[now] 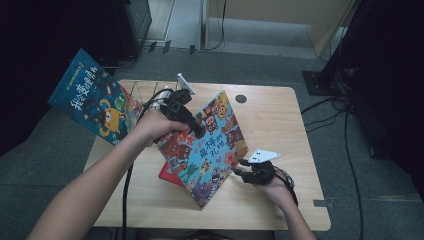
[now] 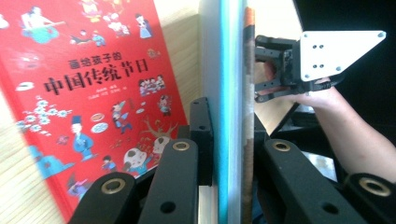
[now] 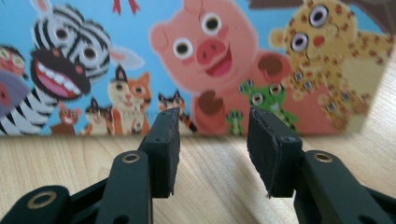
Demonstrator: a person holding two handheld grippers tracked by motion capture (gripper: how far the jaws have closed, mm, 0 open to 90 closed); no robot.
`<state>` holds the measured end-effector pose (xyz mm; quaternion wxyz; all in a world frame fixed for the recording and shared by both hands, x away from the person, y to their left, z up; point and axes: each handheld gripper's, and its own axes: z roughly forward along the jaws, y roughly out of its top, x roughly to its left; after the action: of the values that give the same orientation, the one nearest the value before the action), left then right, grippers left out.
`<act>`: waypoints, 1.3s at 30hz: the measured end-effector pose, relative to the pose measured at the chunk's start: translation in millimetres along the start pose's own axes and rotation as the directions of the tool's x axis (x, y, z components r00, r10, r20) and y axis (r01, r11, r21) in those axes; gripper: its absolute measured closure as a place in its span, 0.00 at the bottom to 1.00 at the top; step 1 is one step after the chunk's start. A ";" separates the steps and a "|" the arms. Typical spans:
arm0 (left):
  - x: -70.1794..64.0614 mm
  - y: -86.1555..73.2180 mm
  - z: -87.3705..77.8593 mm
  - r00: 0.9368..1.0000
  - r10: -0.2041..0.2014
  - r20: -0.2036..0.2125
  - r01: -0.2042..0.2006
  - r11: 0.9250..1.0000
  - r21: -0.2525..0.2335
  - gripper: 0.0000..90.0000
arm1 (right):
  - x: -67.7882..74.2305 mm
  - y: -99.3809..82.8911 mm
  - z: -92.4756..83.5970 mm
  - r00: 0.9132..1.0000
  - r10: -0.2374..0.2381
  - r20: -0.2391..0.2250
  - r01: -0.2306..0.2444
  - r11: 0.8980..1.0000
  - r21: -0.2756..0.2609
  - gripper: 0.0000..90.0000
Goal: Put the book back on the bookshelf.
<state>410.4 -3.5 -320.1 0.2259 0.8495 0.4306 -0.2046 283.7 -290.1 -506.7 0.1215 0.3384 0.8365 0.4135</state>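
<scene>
L gripper (image 2: 229, 140) jaws clamp animal book (image 1: 210, 145) edge; R gripper (image 3: 212, 140) jaws open, book just ahead.

Tilted animal book (image 1: 207, 150) blocks desk (image 1: 280, 120) centre, red book (image 1: 169, 174) beneath it. Bare wood right and far side. Wire rack (image 1: 142, 95), apparently, crowds far-left corner.

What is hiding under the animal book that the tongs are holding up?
A red book lies flat on the table under the tilted animal book. From above, one red corner peeks out. The left tongs' view shows its red cover with little people, but the animal book covers its far side.
</scene>
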 end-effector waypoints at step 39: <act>33.6 -112.5 -121.6 0.984 -0.147 -0.098 0.130 0.978 -0.161 0.91 | 6.1 36.5 47.7 0.999 0.008 -0.032 -0.009 0.999 -0.032 0.53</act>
<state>354.6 145.4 -262.7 0.2522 0.8075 0.5148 -0.1393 319.2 -241.3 -508.0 0.1119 0.3332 0.8301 0.4329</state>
